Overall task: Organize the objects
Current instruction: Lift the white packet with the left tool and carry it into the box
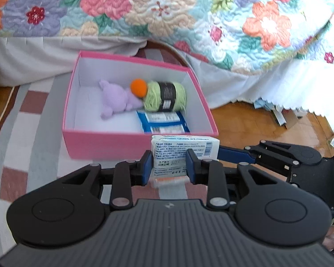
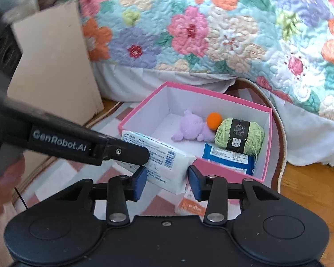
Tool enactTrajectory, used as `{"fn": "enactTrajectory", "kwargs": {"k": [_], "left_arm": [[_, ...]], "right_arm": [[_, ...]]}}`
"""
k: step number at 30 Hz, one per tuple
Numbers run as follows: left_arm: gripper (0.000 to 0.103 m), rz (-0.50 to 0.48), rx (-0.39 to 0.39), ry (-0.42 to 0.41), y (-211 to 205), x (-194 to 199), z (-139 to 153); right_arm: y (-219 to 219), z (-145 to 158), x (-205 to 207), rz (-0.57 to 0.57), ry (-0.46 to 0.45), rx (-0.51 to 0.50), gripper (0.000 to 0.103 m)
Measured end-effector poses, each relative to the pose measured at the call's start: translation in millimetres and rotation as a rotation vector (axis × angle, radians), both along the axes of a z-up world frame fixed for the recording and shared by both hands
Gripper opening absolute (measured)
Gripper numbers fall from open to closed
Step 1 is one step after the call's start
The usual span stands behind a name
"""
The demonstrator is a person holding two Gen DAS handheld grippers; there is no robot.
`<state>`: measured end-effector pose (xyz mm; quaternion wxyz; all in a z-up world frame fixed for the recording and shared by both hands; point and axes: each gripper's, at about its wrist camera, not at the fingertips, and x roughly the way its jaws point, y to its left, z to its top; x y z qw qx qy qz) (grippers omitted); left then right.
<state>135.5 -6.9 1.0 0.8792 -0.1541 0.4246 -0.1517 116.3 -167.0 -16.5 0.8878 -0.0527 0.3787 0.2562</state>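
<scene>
A white tissue pack (image 1: 178, 151) with printed text hangs just in front of the pink box (image 1: 104, 142). My left gripper (image 1: 168, 166) is shut on its middle. My right gripper (image 2: 167, 182) comes in from the right, and its blue pads (image 2: 140, 181) close against the same pack (image 2: 164, 166). The box holds a purple plush (image 1: 115, 99), an orange ball (image 1: 139, 87), a green yarn skein (image 1: 164, 99) and a blue packet (image 1: 162, 122). Below the pack, an orange-and-white packet (image 2: 190, 209) lies on the rug.
The box stands on a checkered rug (image 1: 29, 133) beside a bed with a floral quilt (image 1: 167, 11). Wooden floor (image 1: 256, 129) lies to the right, with clutter (image 1: 278, 115) under the bed skirt. A beige cabinet (image 2: 53, 66) stands at the left. A hand (image 2: 2, 184) holds the left gripper.
</scene>
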Motion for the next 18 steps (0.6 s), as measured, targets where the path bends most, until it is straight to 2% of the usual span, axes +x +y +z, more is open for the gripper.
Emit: {"fn": "enactTrajectory", "kwargs": {"k": [8,10,14,18], "left_arm": [[0.029,-0.006,-0.030,0.015,-4.1,51.7,0.2],[0.029,-0.005,-0.019,0.014,-11.4,62.5,-7.5],[0.029,0.009,-0.047,0.063,-20.2,86.9,-29.3],[0.029,0.001,-0.086,0.116,-21.4,115.0,-47.2]], "right_arm": [[-4.1,7.8,41.2,-0.025,-0.048,-0.054,0.040],[-4.2,4.4,53.9,-0.027,-0.030,-0.086,0.039],[-5.5,-11.8,76.2,-0.044,0.004,-0.156,0.038],[-17.5,-26.6,105.7,-0.100,0.090,-0.123,0.037]]}}
